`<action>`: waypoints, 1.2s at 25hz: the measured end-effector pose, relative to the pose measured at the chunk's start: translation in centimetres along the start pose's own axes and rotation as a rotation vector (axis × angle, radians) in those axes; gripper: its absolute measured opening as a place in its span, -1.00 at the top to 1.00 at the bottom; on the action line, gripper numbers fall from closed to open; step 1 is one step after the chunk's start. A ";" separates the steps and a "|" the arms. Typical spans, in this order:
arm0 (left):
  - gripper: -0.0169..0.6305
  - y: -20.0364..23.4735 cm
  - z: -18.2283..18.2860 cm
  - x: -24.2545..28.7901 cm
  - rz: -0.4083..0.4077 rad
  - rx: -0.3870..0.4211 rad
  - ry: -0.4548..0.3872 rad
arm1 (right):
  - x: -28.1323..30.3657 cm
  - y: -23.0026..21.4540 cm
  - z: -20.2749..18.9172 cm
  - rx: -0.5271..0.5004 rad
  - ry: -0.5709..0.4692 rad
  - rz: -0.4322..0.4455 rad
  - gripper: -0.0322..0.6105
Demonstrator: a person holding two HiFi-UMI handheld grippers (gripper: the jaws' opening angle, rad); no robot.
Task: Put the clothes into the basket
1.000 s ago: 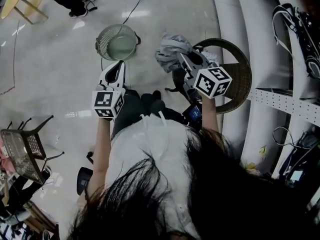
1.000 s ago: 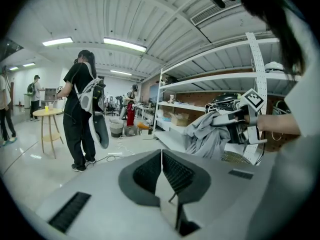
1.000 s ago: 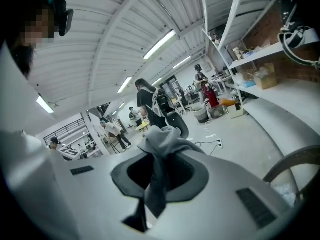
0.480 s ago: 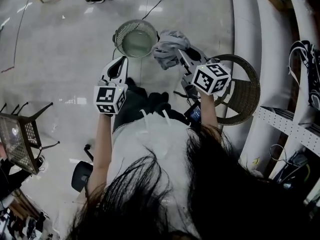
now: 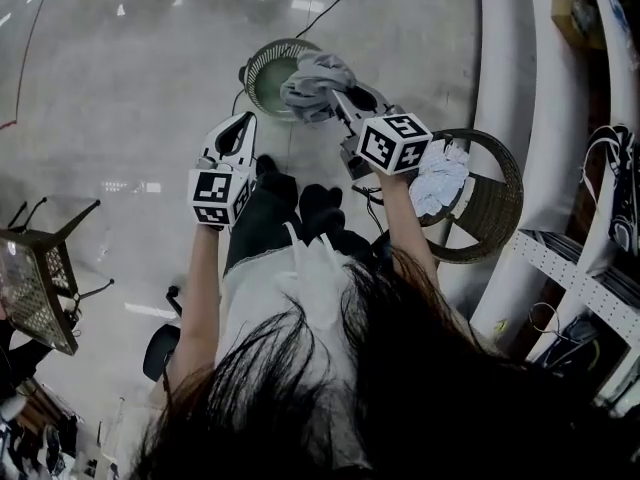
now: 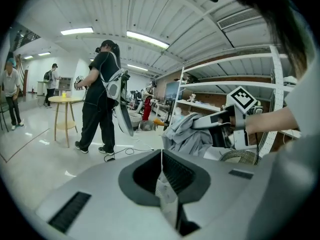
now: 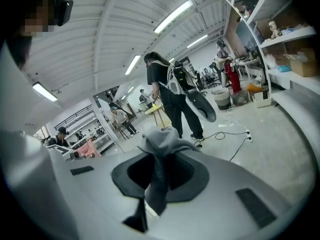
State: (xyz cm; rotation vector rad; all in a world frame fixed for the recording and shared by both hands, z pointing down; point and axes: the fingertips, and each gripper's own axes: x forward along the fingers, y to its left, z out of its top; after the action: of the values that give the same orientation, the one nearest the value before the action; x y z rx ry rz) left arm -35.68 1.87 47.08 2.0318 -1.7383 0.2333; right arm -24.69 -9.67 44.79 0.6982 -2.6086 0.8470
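Here we are, right at the drop. The right gripper [image 5: 340, 96] is clamped tight on a bunched grey garment [image 5: 312, 80]. Its jaws are pinched nearly together with a fold of cloth squeezed between them, and the rest spills over the tips. From above, that bundle hangs in the air against the right-hand rim of the round wire basket [image 5: 258, 68] on the floor. It's over the edge or just beside it, and not yet inside. What I can see of the basket's bottom looks bare, so by my reckoning nothing has gone in so far. The left gripper [image 5: 238, 126] hangs alongside, near the basket's near rim, jaws together and holding nothing at all. Off to the person's right there's a round wicker seat [image 5: 490, 218] with a crumpled white cloth [image 5: 440, 178] lying on it, well apart from the basket. So I'd say we're early in the job. The first piece is in hand and about lined up, and it needs only a little more reach over the middle and then the jaws letting go. After that the white cloth wants fetching, and the idle left gripper could do it. Whether more clothes wait out of sight, I can't tell from here.
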 end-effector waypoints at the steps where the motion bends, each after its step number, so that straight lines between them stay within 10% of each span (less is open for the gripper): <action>1: 0.89 0.7 -0.3 0.4 -0.004 -0.003 0.003 | 1.4 -0.2 -0.6 0.002 0.017 -0.003 0.74; 30: 0.89 13.1 -17.5 12.3 0.004 -0.057 0.189 | 28.0 -18.2 -31.3 -0.056 0.666 -0.188 0.76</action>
State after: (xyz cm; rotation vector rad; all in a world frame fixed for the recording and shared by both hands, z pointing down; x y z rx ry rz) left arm -43.25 -2.72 70.52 1.9005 -1.6151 0.3606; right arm -33.94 -13.14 89.43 0.5184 -1.9338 0.7773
